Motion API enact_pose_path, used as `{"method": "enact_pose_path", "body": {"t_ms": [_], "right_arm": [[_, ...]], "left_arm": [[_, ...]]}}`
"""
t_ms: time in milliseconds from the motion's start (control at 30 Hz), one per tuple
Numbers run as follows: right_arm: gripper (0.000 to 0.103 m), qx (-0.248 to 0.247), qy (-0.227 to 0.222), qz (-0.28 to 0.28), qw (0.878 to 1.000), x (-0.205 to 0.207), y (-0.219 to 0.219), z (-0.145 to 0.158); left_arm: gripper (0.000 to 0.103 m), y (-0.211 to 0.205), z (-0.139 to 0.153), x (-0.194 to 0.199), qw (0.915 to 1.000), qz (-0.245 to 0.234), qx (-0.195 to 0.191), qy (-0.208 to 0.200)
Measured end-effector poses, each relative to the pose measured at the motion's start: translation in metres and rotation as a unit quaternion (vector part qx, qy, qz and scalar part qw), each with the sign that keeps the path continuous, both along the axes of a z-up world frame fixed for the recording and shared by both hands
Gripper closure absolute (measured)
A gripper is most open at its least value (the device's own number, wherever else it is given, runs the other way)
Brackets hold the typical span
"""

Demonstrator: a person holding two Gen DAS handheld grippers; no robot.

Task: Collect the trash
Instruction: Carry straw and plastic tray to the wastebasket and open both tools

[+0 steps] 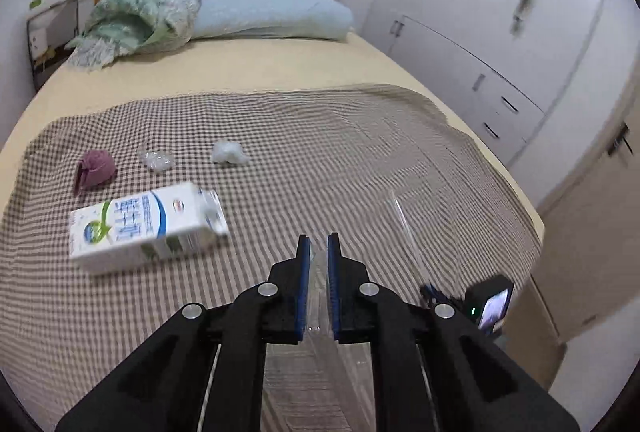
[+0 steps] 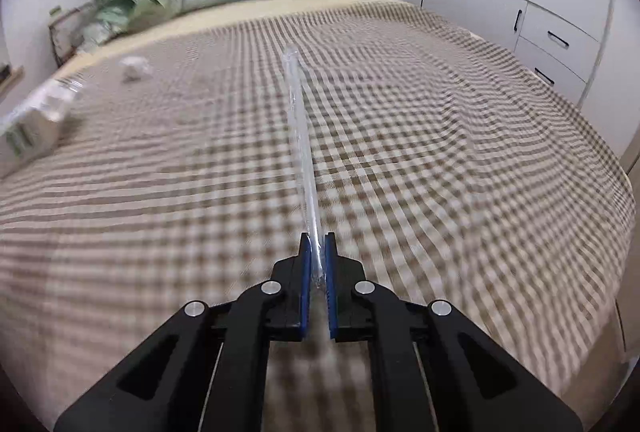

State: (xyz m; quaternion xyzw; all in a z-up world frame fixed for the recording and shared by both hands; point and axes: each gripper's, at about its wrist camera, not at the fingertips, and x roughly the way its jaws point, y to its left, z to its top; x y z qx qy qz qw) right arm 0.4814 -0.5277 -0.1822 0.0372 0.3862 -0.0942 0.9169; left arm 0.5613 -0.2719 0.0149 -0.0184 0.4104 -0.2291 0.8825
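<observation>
Now we hold the clear plastic bag pinched in both grippers, left gripper and right gripper, ready for the milk carton lying on the checked blanket.

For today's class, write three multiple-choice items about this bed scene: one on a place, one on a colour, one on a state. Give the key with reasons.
1. Where does the milk carton lie?
A. on the checked cloth
B. on the blue pillow
C. on the floor

2. What colour is the crumpled wad beyond the carton?
A. yellow
B. purple
C. black

3. How is the right gripper?
A. wide open, empty
B. out of view
C. shut on a clear plastic bag

Key: 1 A, the carton lies on its side on the checks. 2 B, the wad shows dull purple. 3 C, clear film runs out from between the closed jaws.
</observation>
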Motion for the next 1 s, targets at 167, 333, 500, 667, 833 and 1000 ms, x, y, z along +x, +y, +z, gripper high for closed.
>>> {"method": "enact_pose_path", "body": {"t_ms": [167, 333, 500, 667, 833, 1000], "right_arm": [[0.097, 0.011, -0.036, 0.005, 0.999, -0.094, 0.001, 0.043], [0.097, 0.003, -0.042, -0.001, 0.999, -0.212, -0.017, 0.056], [0.097, -0.003, 0.007, -0.049, 0.999, -0.319, -0.044, 0.016], [0.097, 0.055, 0.081, -0.112, 0.989, -0.402, -0.063, -0.061], [0.097, 0.109, 0.127, -0.149, 0.975, -0.430, -0.067, -0.118], [0.096, 0.133, 0.148, -0.167, 0.966, -0.438, -0.074, -0.147]], "left_arm": [[0.097, -0.010, 0.006, -0.074, 0.9993, -0.033, 0.004, -0.015], [0.097, -0.044, -0.017, -0.148, 0.9970, -0.078, 0.002, -0.001], [0.097, -0.104, -0.083, -0.206, 0.9870, -0.149, 0.018, 0.058], [0.097, -0.179, -0.182, -0.249, 0.9625, -0.219, 0.104, 0.122], [0.097, -0.232, -0.265, -0.257, 0.9406, -0.246, 0.163, 0.168], [0.096, -0.281, -0.313, -0.270, 0.9263, -0.305, 0.176, 0.135]]}}
